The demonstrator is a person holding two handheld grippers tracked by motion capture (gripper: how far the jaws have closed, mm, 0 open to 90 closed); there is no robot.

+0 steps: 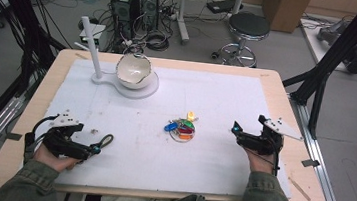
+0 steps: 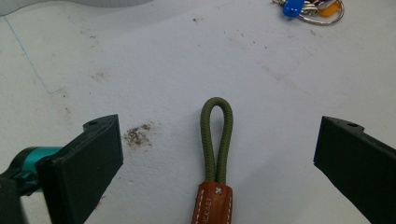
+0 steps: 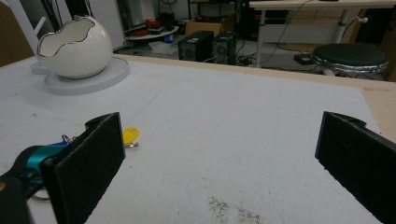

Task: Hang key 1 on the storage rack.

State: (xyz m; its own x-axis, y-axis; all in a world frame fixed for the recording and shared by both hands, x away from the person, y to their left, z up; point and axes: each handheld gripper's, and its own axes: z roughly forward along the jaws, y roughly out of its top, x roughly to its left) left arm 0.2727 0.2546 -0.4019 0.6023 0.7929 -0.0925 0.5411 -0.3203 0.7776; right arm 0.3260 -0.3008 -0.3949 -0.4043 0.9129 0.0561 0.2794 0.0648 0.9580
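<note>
A green cord loop point(image 2: 217, 135) with a brown stitched leather tab point(image 2: 212, 203) lies flat on the white mat, lined up between the jaws of my left gripper point(image 2: 219, 144), which stand wide apart and touch nothing. From above, that strap point(image 1: 107, 140) is just past the left gripper point(image 1: 92, 142) at the near left. A bunch of keys with blue, yellow, green and orange tags point(image 1: 182, 127) sits mid-table. My right gripper point(image 1: 238, 136) is open to the right of the keys; its own view has a yellow tag point(image 3: 130, 135) beside the left jaw.
A white egg-shaped bowl point(image 1: 133, 69) rests on a round white stand with an upright post point(image 1: 91, 46) at the back left. The white mat point(image 1: 217, 94) covers the wooden table. On the floor beyond stand a stool point(image 1: 248, 27), computer towers and cables.
</note>
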